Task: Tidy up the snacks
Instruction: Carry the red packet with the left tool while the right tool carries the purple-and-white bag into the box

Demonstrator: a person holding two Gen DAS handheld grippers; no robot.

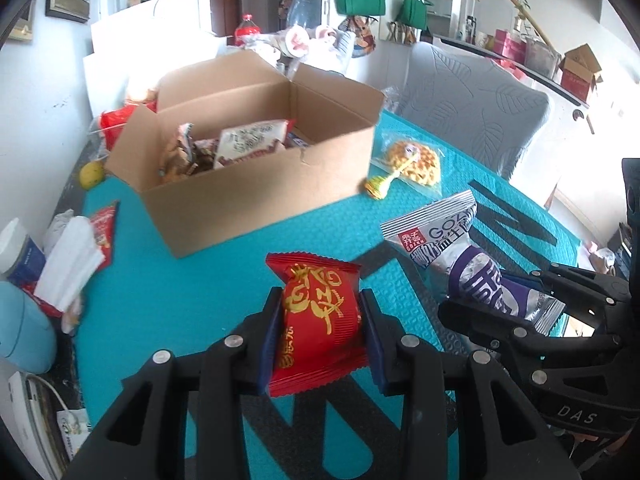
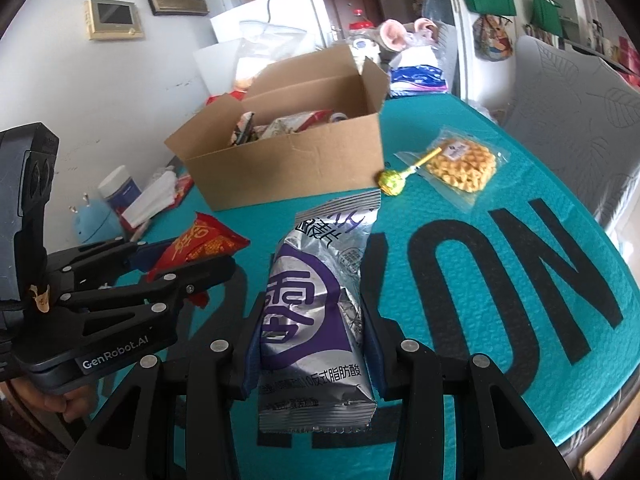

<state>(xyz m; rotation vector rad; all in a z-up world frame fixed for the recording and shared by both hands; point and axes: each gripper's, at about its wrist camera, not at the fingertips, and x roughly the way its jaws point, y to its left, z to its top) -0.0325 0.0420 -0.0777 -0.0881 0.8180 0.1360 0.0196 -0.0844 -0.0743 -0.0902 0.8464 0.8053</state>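
Note:
My left gripper (image 1: 320, 312) is shut on a red snack packet with gold writing (image 1: 318, 316), held above the teal mat. My right gripper (image 2: 312, 336) is shut on a silver and purple snack bag (image 2: 316, 308), also off the mat. Each gripper shows in the other's view: the right gripper (image 1: 500, 300) with its silver bag (image 1: 460, 248) at the right, the left gripper (image 2: 180, 256) with the red packet (image 2: 204, 240) at the left. Beyond both stands an open cardboard box (image 1: 256, 184) (image 2: 288, 168) holding several snack packs.
A green lollipop (image 2: 390, 180) (image 1: 378, 188) and a clear bag of yellow waffle snacks (image 2: 460, 168) (image 1: 416, 160) lie right of the box. Tissues (image 1: 70, 264), a jar (image 1: 18, 248) and a lemon (image 1: 91, 174) sit by the mat's left edge. A grey chair (image 1: 480, 100) stands behind.

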